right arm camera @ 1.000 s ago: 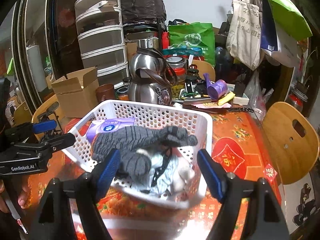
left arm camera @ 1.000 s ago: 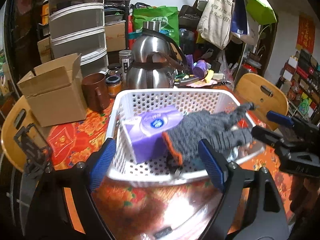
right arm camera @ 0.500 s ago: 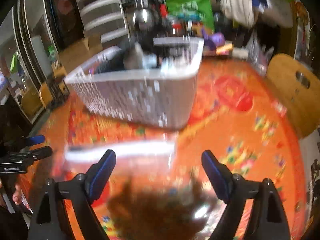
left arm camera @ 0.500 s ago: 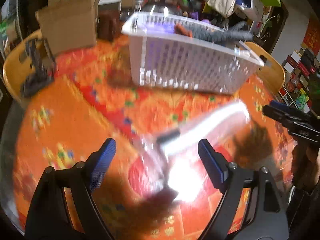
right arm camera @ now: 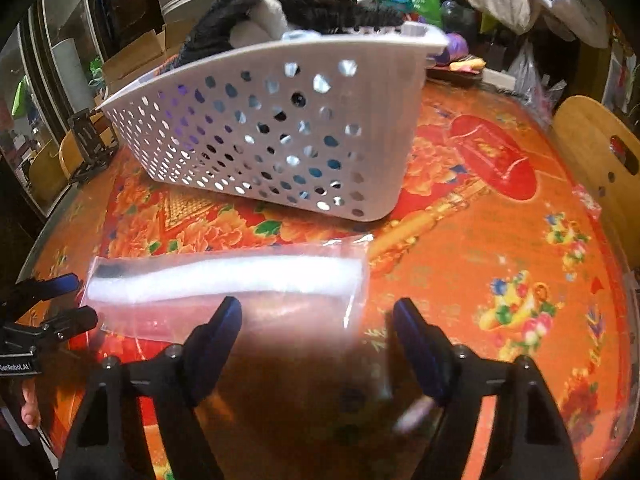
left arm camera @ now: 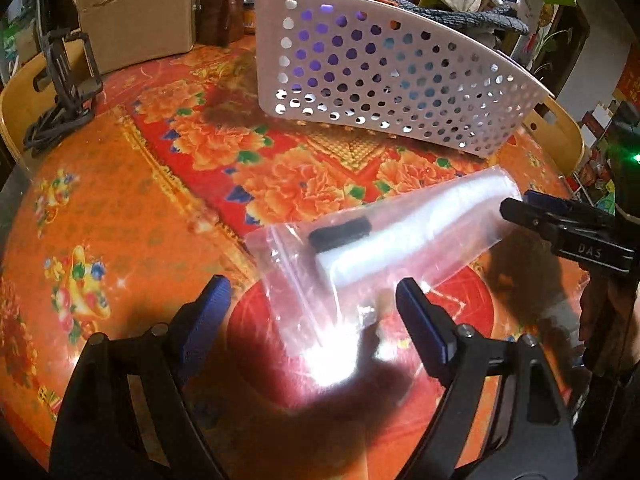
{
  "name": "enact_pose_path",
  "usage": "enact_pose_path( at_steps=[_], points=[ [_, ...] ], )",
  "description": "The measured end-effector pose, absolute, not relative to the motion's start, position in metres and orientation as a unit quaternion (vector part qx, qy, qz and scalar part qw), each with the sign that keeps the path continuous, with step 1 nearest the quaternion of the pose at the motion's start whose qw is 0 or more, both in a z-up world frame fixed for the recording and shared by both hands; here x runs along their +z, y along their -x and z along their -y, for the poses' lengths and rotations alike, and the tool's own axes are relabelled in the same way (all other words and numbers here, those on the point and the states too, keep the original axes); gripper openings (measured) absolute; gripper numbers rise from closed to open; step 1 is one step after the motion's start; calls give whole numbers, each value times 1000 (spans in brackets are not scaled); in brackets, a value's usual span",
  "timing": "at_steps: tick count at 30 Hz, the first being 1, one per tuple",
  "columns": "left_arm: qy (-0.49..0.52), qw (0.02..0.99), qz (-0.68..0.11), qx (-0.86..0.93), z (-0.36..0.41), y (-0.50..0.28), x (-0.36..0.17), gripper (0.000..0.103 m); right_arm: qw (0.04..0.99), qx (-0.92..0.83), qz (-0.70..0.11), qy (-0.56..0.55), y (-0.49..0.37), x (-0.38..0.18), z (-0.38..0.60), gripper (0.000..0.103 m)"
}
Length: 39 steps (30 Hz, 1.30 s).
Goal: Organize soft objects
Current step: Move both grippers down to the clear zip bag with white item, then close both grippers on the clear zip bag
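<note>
Bag [left arm camera: 372, 256] lies crosswise under your left gripper [left arm camera: 308, 316] and right gripper [right arm camera: 316, 332], both spread apart, empty.

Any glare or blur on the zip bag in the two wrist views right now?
Left wrist: strong white glare on the zip bag's near end and the tablecloth by it, and a dark shadow below; basket sharp. Right wrist: the bag is soft, its near part washed out between the jaws; basket slightly blurred.
</note>
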<state>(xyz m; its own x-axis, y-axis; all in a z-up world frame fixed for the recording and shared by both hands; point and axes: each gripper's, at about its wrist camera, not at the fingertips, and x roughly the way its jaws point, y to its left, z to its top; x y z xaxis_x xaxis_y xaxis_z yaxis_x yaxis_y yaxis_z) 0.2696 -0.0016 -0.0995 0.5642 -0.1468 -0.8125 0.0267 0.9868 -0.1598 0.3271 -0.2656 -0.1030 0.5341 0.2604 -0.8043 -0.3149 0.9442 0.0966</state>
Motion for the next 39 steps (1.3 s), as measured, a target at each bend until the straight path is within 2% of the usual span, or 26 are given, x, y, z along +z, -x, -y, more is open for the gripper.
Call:
enact_pose_path(
  at_steps=[7,9,11,12,14,16,18,20,25,29,39],
  points=[
    [29,890,-453,-44,16,-275,-102,82,879,162,-444,63,-334,-108,257,73],
    [31,891,-450,-46,16,-276,-103,82,880,165,-439,75,-335,-109,253,69],
    [34,892,-448,-49,15,-276,-103,81,882,168,-434,79,-333,-108,251,52],
    [35,893,-447,-50,15,-276,-103,80,882,167,-433,84,-332,-108,249,51],
    [32,894,-445,-51,15,-276,-102,63,883,164,-430,90,-330,-108,247,46],
    [33,895,-442,-57,14,-277,-100,54,884,163,-429,88,-328,-108,249,38],
    [34,895,-441,-66,14,-276,-99,44,885,161,-429,83,-326,-108,252,27],
    [33,894,-439,-77,16,-275,-99,31,883,163,-432,87,-322,-107,252,21],
    [37,895,-436,-93,20,-274,-100,16,882,161,-429,105,-311,-106,248,13],
    [39,896,-430,-104,19,-271,-97,12,886,170,-422,90,-299,-103,251,8],
    [42,916,-380,-123,11,-249,-67,12,905,185,-377,70,-263,-70,257,7]
  ],
)
